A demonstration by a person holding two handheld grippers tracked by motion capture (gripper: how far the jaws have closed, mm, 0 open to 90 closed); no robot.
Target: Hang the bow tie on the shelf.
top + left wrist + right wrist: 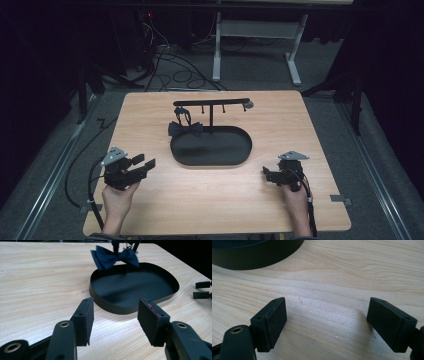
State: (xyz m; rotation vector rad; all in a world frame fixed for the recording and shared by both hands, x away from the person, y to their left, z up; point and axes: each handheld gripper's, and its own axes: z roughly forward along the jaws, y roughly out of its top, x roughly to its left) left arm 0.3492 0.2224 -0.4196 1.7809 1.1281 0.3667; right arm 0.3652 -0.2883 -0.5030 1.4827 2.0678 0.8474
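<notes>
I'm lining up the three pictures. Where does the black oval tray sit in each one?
High view: black oval tray at table centre.
Left gripper view: upper middle and right, past the open jaws.
Right gripper view: top left corner.
Shared landmark: the wooden tabletop.

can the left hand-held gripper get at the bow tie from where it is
Probably yes. The left hand-held gripper is open and empty, and bare table lies between it and the bow tie, which hangs from the stand at the tray's near-left rim.
</notes>
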